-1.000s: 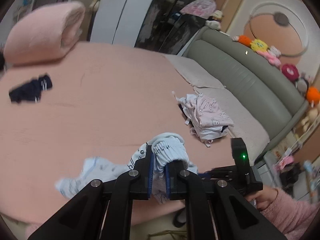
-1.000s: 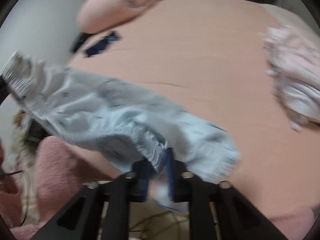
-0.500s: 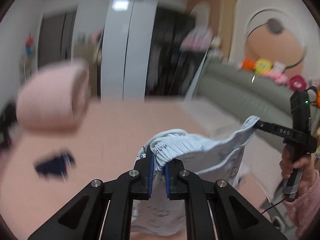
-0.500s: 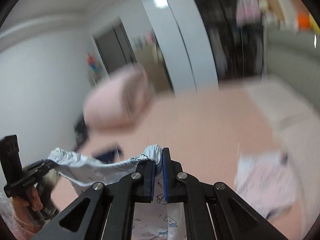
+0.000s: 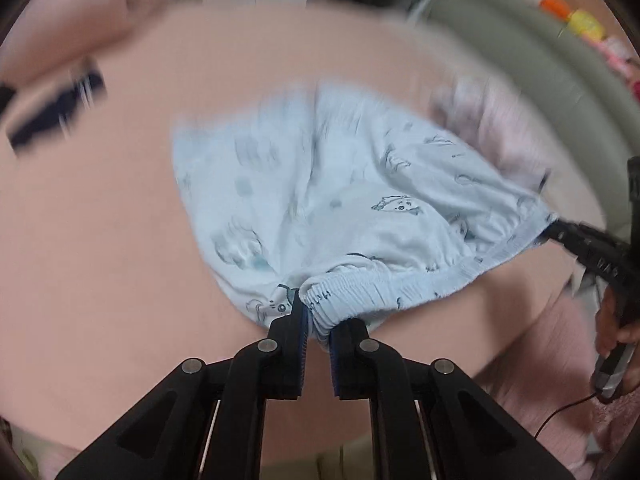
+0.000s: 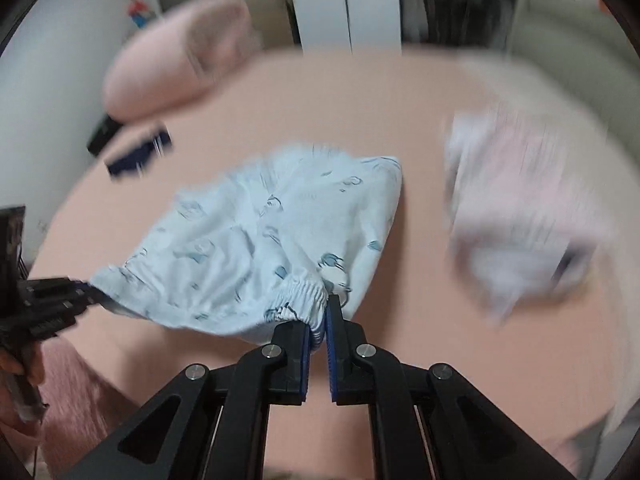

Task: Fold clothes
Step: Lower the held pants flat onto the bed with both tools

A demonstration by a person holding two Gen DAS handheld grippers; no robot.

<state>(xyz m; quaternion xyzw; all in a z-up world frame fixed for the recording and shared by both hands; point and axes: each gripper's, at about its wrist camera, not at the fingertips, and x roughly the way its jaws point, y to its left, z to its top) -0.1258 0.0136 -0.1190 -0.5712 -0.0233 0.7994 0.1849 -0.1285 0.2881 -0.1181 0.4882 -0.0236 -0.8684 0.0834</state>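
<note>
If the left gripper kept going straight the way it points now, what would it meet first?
The left gripper, shut on the waistband, points steeply down at the blue shorts spread ahead of it. It would probably press into that cloth first, with the pink bed just beneath; blur leaves the depth unclear.

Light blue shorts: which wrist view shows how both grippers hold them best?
The left wrist view. There the light blue shorts spread widest, with the left gripper and right gripper both pinching the elastic waistband. The right wrist view shows the same shorts smaller, the left gripper cut off at the frame edge.
</note>
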